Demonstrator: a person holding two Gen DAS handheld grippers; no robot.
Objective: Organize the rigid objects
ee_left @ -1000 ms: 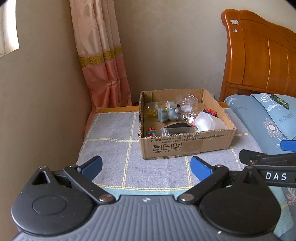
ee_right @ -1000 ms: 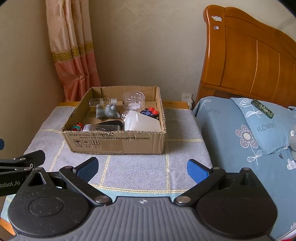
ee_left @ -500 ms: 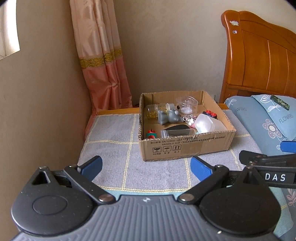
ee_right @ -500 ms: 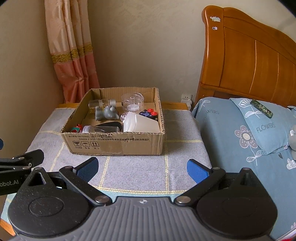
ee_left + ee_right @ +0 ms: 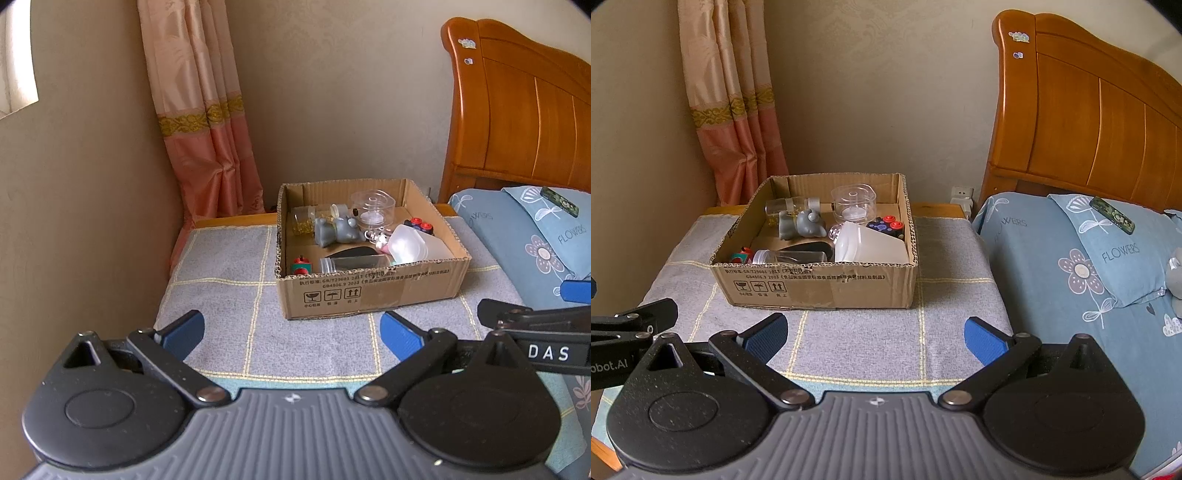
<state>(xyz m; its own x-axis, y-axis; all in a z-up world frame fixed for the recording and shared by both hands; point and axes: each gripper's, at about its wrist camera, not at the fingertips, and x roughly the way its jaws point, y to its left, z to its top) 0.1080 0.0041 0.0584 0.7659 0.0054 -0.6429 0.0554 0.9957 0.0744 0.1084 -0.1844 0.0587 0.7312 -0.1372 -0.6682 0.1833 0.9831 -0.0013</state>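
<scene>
An open cardboard box (image 5: 369, 291) (image 5: 816, 288) stands on a grey cloth-covered table. It holds a clear round container (image 5: 373, 208) (image 5: 854, 202), a grey figurine (image 5: 336, 230) (image 5: 803, 225), a white frosted cup (image 5: 410, 245) (image 5: 868, 245) on its side, a clear jar (image 5: 351, 264) lying down, a small bottle (image 5: 786, 205), a black cube with red buttons (image 5: 888, 225) and a red and green toy (image 5: 301, 265). My left gripper (image 5: 291, 334) and right gripper (image 5: 875, 334) are both open and empty, held side by side short of the box.
A grey checked cloth (image 5: 857, 339) covers the table. A bed with blue floral bedding (image 5: 1071, 266) and wooden headboard (image 5: 1089, 118) lies to the right. A pink curtain (image 5: 207, 129) and a wall are at the left. A dark remote (image 5: 1112, 214) lies on the pillow.
Both grippers have drawn back slightly and tilted up, so the box sits a little farther off. Both stay open and empty.
</scene>
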